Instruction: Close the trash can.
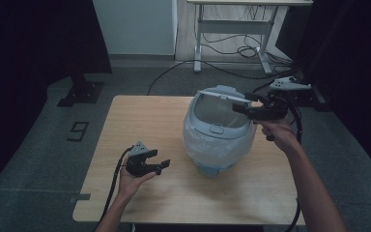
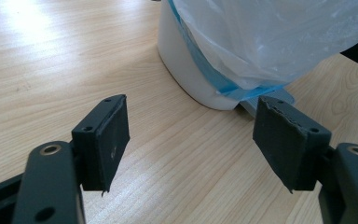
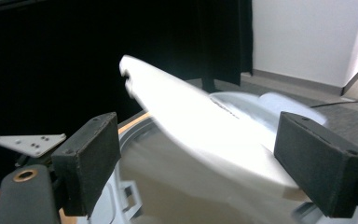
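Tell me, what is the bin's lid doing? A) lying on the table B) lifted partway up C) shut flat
B: the lid stands tilted above the bin mouth, with the right gripper at its edge, jaws apart.

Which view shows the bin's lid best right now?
The high view: the lid stands half raised over the bin, with the right gripper at its edge. The right gripper view shows it close but blurred. The left gripper view shows the bin's lower body and bag.
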The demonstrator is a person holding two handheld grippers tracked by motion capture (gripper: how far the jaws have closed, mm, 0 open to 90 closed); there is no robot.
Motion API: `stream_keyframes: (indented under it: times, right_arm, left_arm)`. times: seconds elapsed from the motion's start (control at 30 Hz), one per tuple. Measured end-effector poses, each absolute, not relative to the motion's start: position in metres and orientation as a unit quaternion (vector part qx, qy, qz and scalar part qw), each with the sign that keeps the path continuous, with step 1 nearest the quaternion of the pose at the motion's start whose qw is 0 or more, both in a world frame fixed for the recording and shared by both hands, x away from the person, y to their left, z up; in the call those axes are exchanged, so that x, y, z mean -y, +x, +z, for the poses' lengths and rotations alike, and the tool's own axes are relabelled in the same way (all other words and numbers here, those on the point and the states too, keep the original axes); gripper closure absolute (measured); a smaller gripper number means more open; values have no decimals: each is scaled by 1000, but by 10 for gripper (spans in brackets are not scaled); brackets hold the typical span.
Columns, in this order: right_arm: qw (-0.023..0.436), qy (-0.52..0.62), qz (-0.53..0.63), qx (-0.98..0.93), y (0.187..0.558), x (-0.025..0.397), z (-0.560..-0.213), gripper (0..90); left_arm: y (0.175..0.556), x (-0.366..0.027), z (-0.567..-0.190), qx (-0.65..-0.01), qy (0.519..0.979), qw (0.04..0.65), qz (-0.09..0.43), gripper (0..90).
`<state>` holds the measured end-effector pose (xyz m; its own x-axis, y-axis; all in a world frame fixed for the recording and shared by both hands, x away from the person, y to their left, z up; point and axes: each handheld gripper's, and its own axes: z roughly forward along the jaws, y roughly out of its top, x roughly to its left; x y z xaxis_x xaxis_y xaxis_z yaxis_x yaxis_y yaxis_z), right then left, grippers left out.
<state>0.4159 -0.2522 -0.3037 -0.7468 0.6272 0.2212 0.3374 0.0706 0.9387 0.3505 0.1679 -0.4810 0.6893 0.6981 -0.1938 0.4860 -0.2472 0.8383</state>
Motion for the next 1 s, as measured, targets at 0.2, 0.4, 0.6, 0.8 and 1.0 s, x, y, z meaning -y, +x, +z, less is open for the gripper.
stream_keyframes:
  times: [0.2,0.4,0.6,0.8,1.0]
  right_arm:
    - [114,343,578,-731,415,246,-313,135]
    - [106,349,564,-741,417,237,-319,148]
    - [168,364,512,-760,417,223,-323,177]
    - [207,374,479,-767,416,210,-324,178]
    - [209,382,477,-764,412,210,-325,182]
  left_arm:
    - [351,-168,-481,-385,779,484,106,268]
    - [351,-170,-483,-388,778,483,102,269]
    - [351,-170,-483,-388,778,484,97,269]
    - [351,-170,-482,-387,778,485,97,269]
    - [351,-170,-483,-387,778,486,93,269]
